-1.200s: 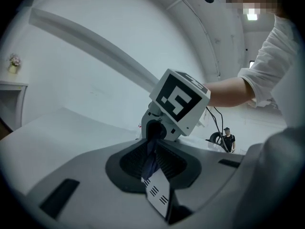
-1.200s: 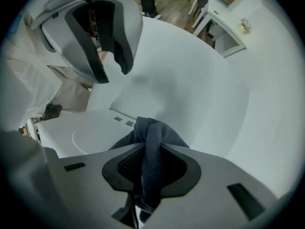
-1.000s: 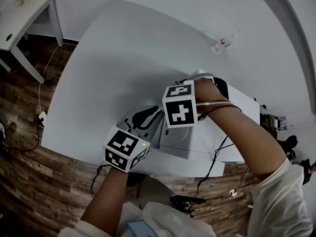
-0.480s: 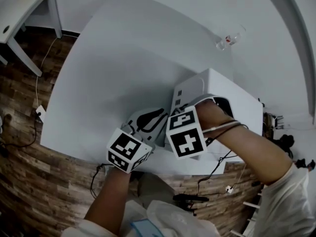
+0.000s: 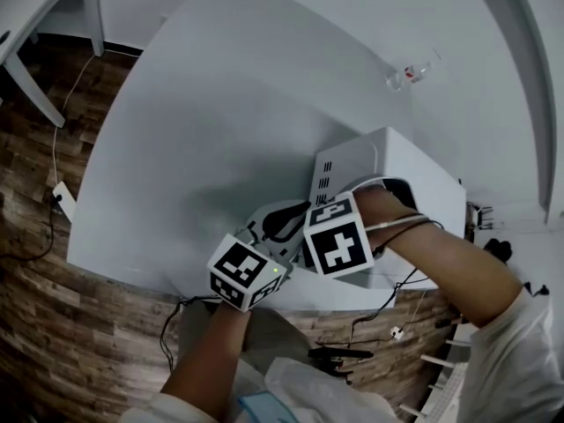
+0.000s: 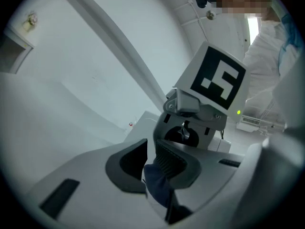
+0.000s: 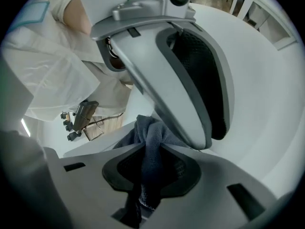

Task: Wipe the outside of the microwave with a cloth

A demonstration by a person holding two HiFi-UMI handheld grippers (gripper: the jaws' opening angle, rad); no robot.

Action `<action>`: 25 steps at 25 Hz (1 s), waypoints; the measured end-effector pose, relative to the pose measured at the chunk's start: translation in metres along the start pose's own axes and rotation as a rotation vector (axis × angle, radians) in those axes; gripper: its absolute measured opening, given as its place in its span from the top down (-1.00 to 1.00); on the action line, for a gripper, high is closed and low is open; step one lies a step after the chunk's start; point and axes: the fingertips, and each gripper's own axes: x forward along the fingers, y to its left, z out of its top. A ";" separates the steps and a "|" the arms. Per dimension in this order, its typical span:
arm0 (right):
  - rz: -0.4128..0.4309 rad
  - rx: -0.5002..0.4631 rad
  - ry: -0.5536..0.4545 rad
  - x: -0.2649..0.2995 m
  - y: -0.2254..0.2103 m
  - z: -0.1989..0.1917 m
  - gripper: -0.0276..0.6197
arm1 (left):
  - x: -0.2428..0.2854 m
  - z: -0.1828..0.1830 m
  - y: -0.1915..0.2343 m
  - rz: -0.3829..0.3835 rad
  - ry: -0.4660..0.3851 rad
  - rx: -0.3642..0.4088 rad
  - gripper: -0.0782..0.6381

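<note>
1. A large white bench (image 5: 203, 104) fills most of the head view, with wood floor (image 5: 35, 192) around its near edge.
2. A white microwave (image 5: 414, 183) sits at the bench's near right corner. Its vented side (image 5: 324, 179) faces left, towards both claws. Being this close to the edge likely keeps its outer faces within easy reach.
3. The person's right forearm (image 5: 441, 254) reaches across the microwave's top, so the right claw points down beside the vented side.
4. The left claw (image 6: 150, 168) comes in from the lower left. Its marker cube (image 5: 247, 273) is just beside the right one. Its jaws are pressed together, pinching a fold of dark blue cloth.
5. The right claw (image 7: 150, 163) is likewise pressed together on the cloth, which bunches above its pads and hangs down through them. The left claw's fingers (image 7: 190, 75) loom directly over it.
6. The cloth (image 7: 150, 132) is a small, dark blue, fuzzy rag. It is gripped by both claws at once, low beside the microwave's left front corner. The head view hides it behind the cubes. The double hold looks like a way to gather or re-seat the cloth before wiping. Whether it touches the microwave cannot be told.
7. A small clear bottle (image 5: 410, 73) lies far back on the bench, well apart from the work.
</note>
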 end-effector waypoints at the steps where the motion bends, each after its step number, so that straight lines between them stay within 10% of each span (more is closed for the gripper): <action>1: -0.008 0.012 0.013 0.001 -0.006 -0.004 0.64 | 0.001 0.000 0.001 -0.005 -0.002 -0.005 0.66; 16: -0.278 0.166 0.203 0.002 -0.121 -0.070 0.64 | 0.008 -0.009 0.031 0.023 0.043 -0.003 0.66; 25: -0.159 0.084 0.233 0.027 -0.071 -0.031 0.64 | -0.017 -0.015 0.038 0.065 0.062 0.014 0.66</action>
